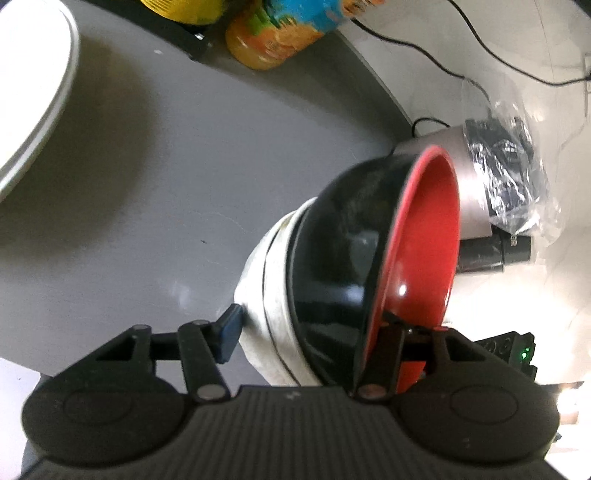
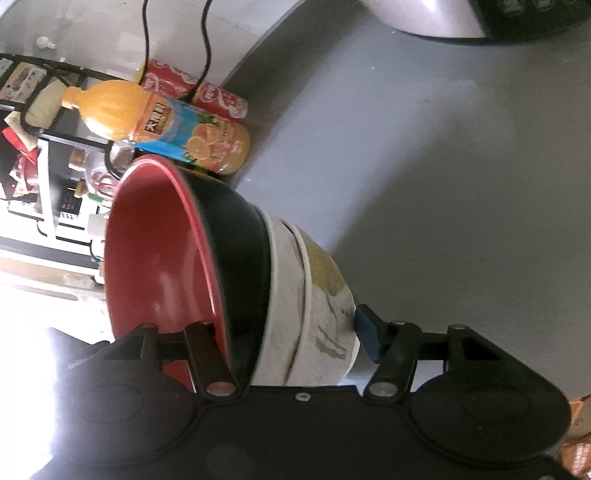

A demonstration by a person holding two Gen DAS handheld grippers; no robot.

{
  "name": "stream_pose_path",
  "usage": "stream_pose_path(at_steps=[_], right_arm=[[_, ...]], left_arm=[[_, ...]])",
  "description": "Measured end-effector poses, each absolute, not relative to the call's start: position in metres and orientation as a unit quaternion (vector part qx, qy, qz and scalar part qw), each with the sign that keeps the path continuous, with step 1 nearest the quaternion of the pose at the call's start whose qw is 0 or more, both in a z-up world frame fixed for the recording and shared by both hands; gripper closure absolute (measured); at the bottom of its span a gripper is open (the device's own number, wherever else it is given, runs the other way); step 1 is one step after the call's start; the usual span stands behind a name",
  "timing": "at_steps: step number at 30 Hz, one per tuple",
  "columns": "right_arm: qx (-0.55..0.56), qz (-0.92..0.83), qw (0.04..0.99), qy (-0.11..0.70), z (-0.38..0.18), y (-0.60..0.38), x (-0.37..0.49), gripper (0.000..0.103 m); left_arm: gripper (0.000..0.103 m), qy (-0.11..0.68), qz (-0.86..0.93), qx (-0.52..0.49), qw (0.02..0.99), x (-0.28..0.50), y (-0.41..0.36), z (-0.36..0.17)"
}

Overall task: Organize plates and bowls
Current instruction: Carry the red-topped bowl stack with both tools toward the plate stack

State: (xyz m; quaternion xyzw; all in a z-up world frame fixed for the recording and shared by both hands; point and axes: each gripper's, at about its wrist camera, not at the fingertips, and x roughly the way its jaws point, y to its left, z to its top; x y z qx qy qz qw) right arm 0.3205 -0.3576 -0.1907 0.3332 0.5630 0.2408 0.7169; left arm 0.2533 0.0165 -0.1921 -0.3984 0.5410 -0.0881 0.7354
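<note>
A stack of nested bowls is held above the grey table [image 1: 184, 184]: a black bowl with a red inside [image 1: 424, 240] sits in white bowls [image 1: 266, 295]. My left gripper [image 1: 314, 332] is shut on the stack, one finger on the white bowl's underside, the other inside the red bowl. The stack also shows in the right wrist view, the red bowl [image 2: 159, 258] nested in the white bowls [image 2: 317, 314]. My right gripper [image 2: 288, 339] is shut on it the same way from the opposite side. White plates [image 1: 33, 96] lie at the left.
An orange juice bottle [image 2: 166, 125] and red cola cans [image 2: 221, 99] stand at the table's back edge. A clear plastic bag with black items [image 1: 517, 173] and cables lies beyond the table. A grey rounded object [image 2: 424, 18] is at the far side.
</note>
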Motion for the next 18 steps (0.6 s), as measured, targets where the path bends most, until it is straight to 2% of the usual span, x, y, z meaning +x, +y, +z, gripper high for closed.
stream_pose_path(at_steps=[12, 16, 18], right_arm=[[0.301, 0.256, 0.715, 0.577, -0.191, -0.329, 0.319, 0.047], [0.307, 0.238, 0.716, 0.580, -0.191, -0.328, 0.316, 0.039], [0.310, 0.222, 0.719, 0.581, -0.190, -0.330, 0.316, 0.028]], left_arm=[[0.047, 0.546, -0.057, -0.370, 0.750, 0.258, 0.031, -0.191], [0.047, 0.539, -0.055, -0.377, 0.751, 0.266, 0.038, -0.187], [0.047, 0.534, -0.058, -0.383, 0.751, 0.269, 0.043, -0.185]])
